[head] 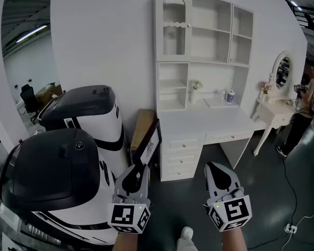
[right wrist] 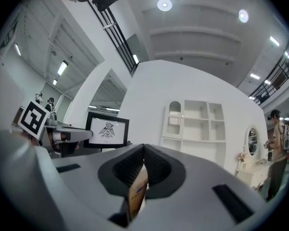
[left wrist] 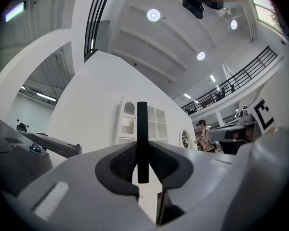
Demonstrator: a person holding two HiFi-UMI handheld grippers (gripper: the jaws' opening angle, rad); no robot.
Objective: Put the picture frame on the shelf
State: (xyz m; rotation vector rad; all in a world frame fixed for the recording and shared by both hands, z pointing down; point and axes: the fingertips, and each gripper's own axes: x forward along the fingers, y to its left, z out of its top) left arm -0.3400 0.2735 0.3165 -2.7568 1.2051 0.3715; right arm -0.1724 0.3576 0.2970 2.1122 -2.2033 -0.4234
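Observation:
A black picture frame (head: pixel 148 143) with a white print stands upright between the fingers of my left gripper (head: pixel 138 169), which is shut on its lower edge. In the left gripper view the picture frame (left wrist: pixel 142 138) shows edge-on as a thin black bar clamped between the pads. The right gripper view shows the picture frame (right wrist: pixel 107 131) face-on at the left. My right gripper (head: pixel 219 172) hangs beside it to the right, shut with nothing in it. The white shelf unit (head: pixel 203 46) stands ahead against the wall, above a white desk (head: pixel 209 125).
Two large black-and-white machines (head: pixel 68 166) fill the left. A brown cardboard box (head: pixel 141 125) leans between them and the desk. A white vanity table with an oval mirror (head: pixel 281 73) stands at the right, with a person (head: pixel 307 109) beyond it. A cable (head: pixel 292 192) lies on the dark floor.

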